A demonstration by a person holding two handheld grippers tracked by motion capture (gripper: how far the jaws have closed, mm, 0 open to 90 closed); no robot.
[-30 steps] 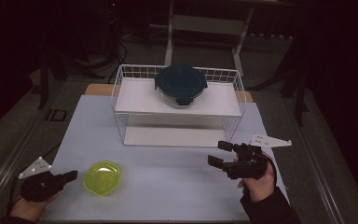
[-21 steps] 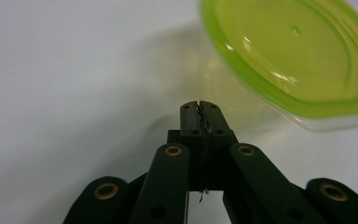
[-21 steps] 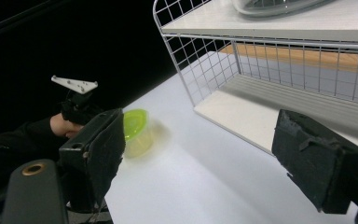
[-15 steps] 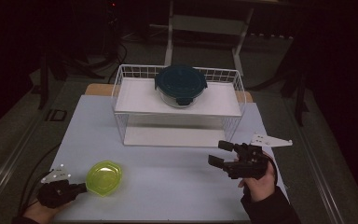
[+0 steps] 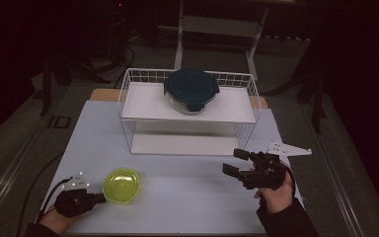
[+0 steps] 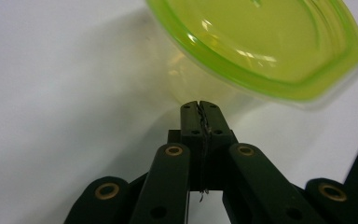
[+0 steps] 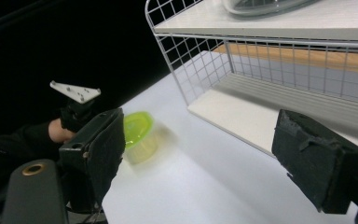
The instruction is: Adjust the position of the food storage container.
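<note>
Left tongs (image 6: pixel 200 106): jaws pressed together, empty, tips just short of the translucent lime plastic container (image 5: pixel 122 184), round, lipped lid. Right tongs (image 5: pixel 238 162): jaws wide, empty. Smooth white table (image 5: pixel 187 187), bare stretch between both tongs.

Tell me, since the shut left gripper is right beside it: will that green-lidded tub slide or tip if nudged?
The green-lidded tub looks like thin, translucent plastic, so it is probably light and would slide on the smooth table. Its base seems narrower than its lid, so a high push might tip it.
</note>
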